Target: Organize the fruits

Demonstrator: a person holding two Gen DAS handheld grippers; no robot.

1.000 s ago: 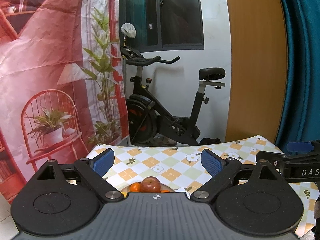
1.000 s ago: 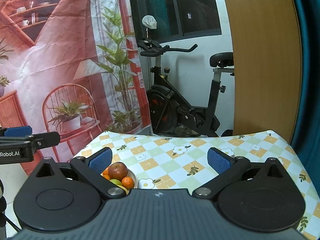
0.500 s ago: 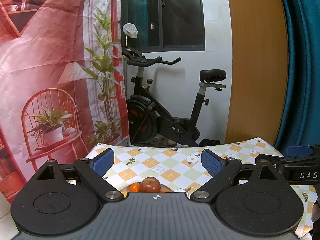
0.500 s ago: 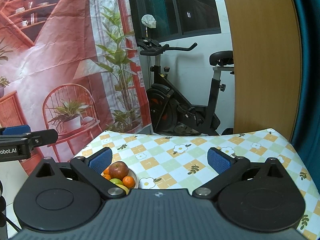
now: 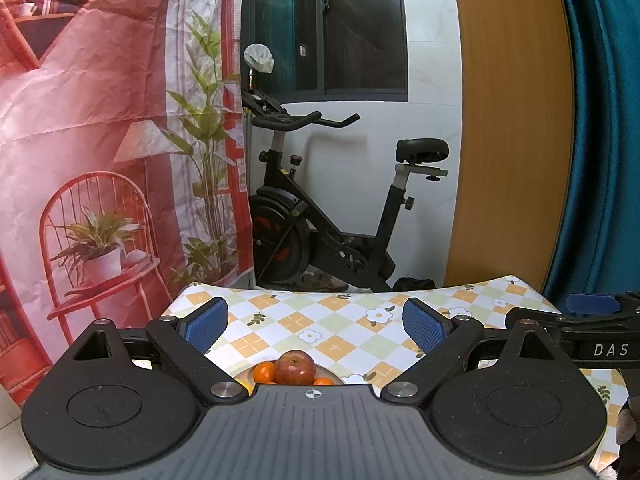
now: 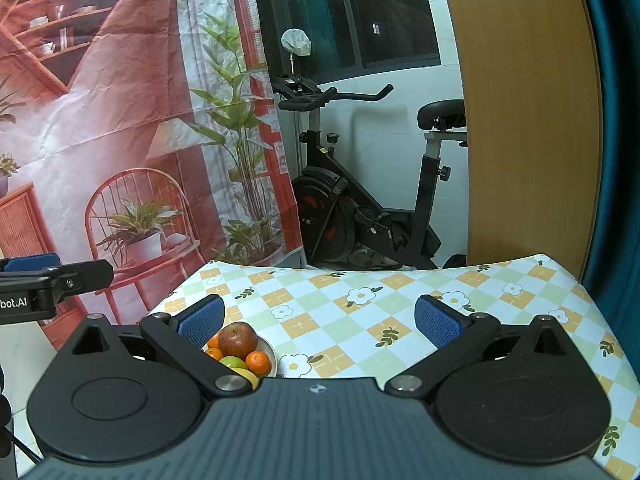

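In the left wrist view the left tongs (image 5: pixel 315 324) stood wide apart and empty, and the plate (image 5: pixel 332 376) of fruit lay at six o'clock from the gap, dead centre and low, half hidden by the tool's body. The red apple (image 5: pixel 295 367) sat on top, round with no long axis to speak of, with a mandarin (image 5: pixel 264 372) at its nine o'clock and another orange edge at its four. In the right wrist view the right tongs (image 6: pixel 318 322) were likewise spread and held nothing; there the pile sat off at about eight o'clock, just beside the near blue pad (image 6: pixel 200 321), with a green fruit (image 6: pixel 233 362) and a yellow one (image 6: pixel 246 375) under the apple. The checked bench (image 6: pixel 360 320) ran bare toward two o'clock. By my judgement the left tongs were better lined up for the apple.
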